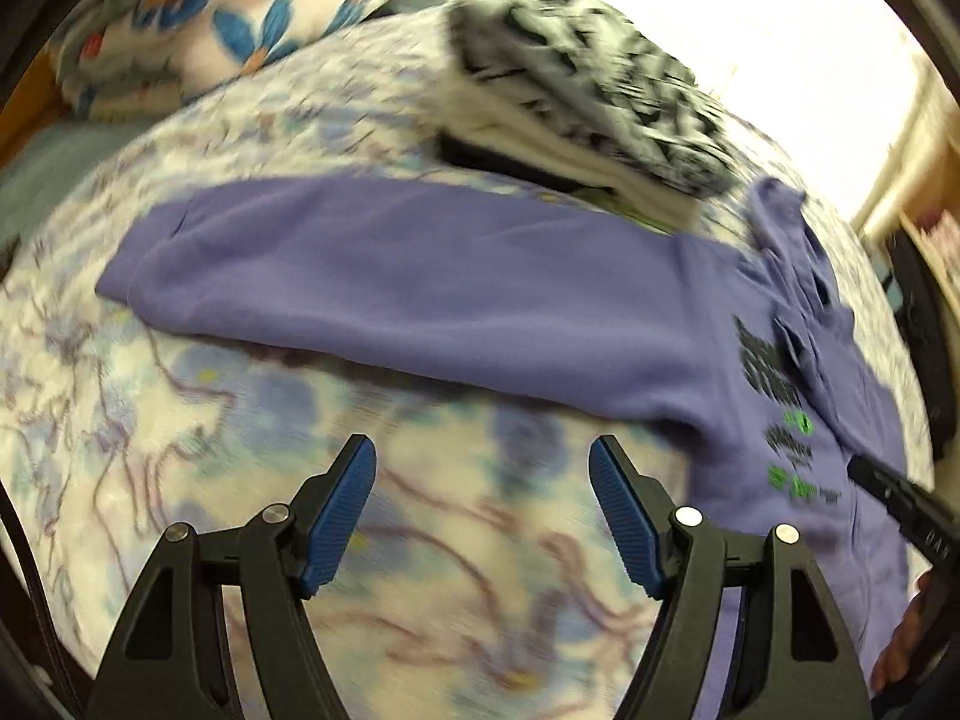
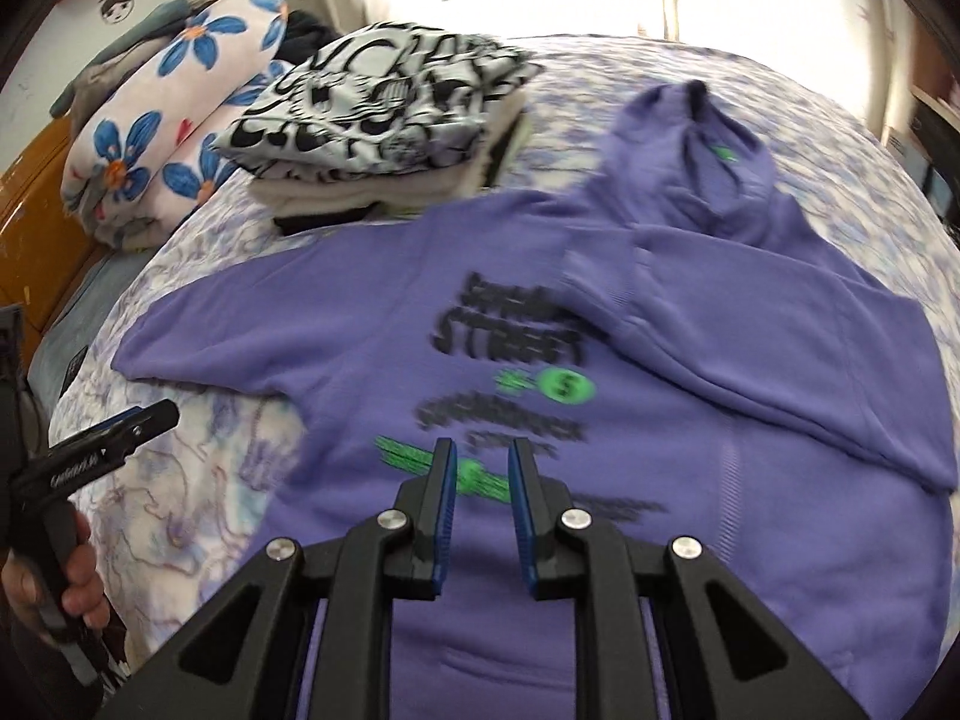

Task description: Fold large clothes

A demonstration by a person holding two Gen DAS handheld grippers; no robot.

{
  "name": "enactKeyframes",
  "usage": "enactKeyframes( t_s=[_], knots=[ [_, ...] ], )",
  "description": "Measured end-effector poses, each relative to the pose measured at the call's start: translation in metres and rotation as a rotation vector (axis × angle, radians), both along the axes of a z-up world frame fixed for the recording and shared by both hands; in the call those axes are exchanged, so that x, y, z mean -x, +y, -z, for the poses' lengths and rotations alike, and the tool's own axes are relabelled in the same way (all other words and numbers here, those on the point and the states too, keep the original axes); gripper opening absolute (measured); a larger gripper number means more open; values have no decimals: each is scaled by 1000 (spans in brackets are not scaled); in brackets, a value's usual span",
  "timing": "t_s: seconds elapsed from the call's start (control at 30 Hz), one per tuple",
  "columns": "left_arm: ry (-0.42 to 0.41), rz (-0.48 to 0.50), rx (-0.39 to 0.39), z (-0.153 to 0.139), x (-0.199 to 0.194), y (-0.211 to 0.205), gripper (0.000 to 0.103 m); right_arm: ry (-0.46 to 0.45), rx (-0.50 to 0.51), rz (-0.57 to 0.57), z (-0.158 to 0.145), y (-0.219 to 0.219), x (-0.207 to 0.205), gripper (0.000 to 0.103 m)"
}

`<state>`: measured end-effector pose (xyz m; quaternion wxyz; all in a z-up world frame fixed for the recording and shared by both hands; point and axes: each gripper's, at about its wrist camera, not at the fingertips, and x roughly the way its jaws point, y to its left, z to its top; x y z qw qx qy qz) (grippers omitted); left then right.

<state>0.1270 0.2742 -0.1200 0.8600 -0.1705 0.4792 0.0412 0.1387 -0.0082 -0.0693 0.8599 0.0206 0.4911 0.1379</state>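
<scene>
Left hand-held gripper (image 1: 483,516) open, empty; right hand-held gripper (image 2: 483,519) nearly closed, empty. Risk: grabbing outstretched sleeve (image 1: 372,264) w/ bedsheet (image 1: 180,420), dragging hoodie (image 2: 600,420) crooked.

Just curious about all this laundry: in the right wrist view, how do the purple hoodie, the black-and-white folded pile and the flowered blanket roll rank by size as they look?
1. purple hoodie, clearly largest.
2 and 3. black-and-white folded pile and flowered blanket roll look about alike; both lie farther off, so I won't rank them.
</scene>
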Motion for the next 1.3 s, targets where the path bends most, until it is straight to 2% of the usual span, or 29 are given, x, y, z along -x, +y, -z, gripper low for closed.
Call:
enactKeyframes(
  t_s=[0.27,0.47,0.5,0.53,0.57,0.63,0.73,0.77,0.87,0.97,1.1,1.13,1.2,1.23,1.27,1.3],
  knots=[
    [4,-209,217,32,-19,111,72,6,-7,-79,6,52,-17,17],
    [0,-313,246,48,-43,151,70,27,5,-108,16,64,-20,17],
    [0,-320,228,49,-47,152,64,30,5,-105,17,63,-19,17],
    [9,-332,177,48,-51,151,39,34,4,-102,18,61,-19,17],
    [19,-325,122,47,-57,148,19,39,-1,-93,19,57,-20,17],
    [0,-311,130,40,-59,144,7,43,-6,-77,21,51,-20,17],
    [-74,-270,33,6,-58,119,6,47,-23,-41,21,33,-19,17],
    [-110,-230,-8,-10,-57,102,6,46,-27,-28,21,27,-18,17],
    [-203,-79,-68,-57,-56,43,6,56,-62,23,21,3,-15,17],
    [-282,83,-80,-95,-57,-27,6,59,-99,77,19,-20,-12,17],
    [-351,296,-57,-119,-63,-133,6,39,-135,159,14,-61,-1,17],
    [-351,335,-67,-116,-64,-159,10,35,-135,175,13,-70,2,17],
    [-317,395,-69,-103,-70,-199,32,29,-127,211,12,-90,8,17],
    [-282,435,-57,-91,-72,-220,61,30,-123,231,13,-101,12,17],
    [-240,465,-47,-78,-74,-238,79,34,-121,249,14,-112,16,17],
    [-204,479,-47,-66,-73,-253,80,39,-120,260,16,-120,19,17]
  ],
)
